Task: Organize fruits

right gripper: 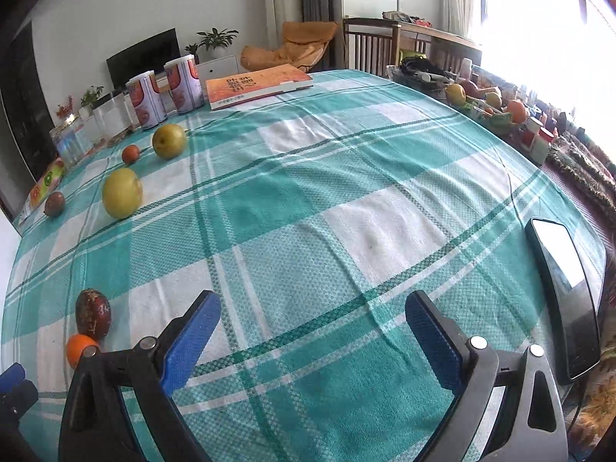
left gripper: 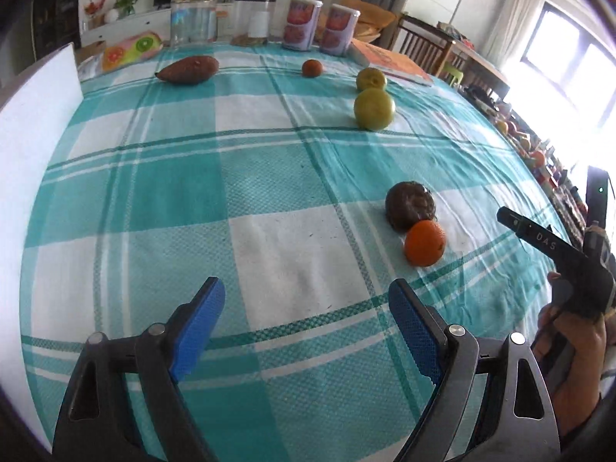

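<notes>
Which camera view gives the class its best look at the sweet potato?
The left wrist view: the sweet potato lies whole on the checked cloth, unobstructed. The right wrist view shows it only as a small brown end-on shape near the far left edge.

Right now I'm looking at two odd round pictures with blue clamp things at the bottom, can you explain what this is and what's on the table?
Those blue clamps are hand-held grabbers, one in each of a person's hands, not a robot. Each carries a wide-angle camera looking along its jaws, hence the rounded pictures. One picture is from the left gripper, the other from the right gripper. Both stand open and hold nothing.

In the left view the person's other hand shows at the edge.

Below them is a table with a teal checked cloth. On it lie an orange touching a dark brown fruit, two green fruits, a small reddish fruit and a sweet potato. Also there: a book, two cans and a phone.
</notes>
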A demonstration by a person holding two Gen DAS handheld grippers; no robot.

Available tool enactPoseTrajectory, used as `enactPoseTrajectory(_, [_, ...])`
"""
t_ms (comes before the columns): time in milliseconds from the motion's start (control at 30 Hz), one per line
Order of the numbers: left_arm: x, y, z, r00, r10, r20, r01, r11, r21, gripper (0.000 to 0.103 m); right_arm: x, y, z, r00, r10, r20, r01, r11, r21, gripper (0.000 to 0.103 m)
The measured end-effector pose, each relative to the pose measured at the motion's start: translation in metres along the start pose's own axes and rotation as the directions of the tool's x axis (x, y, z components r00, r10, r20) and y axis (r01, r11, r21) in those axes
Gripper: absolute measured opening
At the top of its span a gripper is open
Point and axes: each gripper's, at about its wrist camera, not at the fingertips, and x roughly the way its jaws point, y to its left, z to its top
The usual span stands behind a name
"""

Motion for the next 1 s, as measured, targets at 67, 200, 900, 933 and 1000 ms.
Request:
enactPoseTrajectory(67, [0.012,-0.006,0.005,1.000,0.023,0.014,-0.023,1.000,0.018,0.088,0.008,-0.004,-0.003,1.000,-0.007,-0.026,0.007,1.000,0.018,0.096])
enactPoseTrajectory(200, [0.031,-0.013,0.021,0.997,0.072,0.037,-0.074,0.996,0.054,0.088,0.016,-0.003,-0.003,0.997,-0.058,-0.047,0.058,0.998,0.000,0.096])
enactPoseTrajectory(900, [0.055,-0.017,0.040,0.984,0.176,0.039,-0.180,0.978,0.104,0.100,0.026,-0.004,-0.007,0.996,-0.044,-0.072,0.045,0.999,0.012,0.103])
enactPoseTrajectory(933, [0.055,-0.017,0.039,0.983,0.177,0.039,-0.180,0.978,0.105,0.100,0.026,-0.004,-0.007,0.996,-0.045,-0.072,0.045,0.999,0.012,0.103])
enactPoseTrajectory(1000, [0.055,-0.017,0.039,0.984,0.176,0.039,-0.180,0.978,0.104,0.100,0.026,-0.004,-0.007,0.996,-0.044,-0.072,0.045,0.999,0.012,0.103])
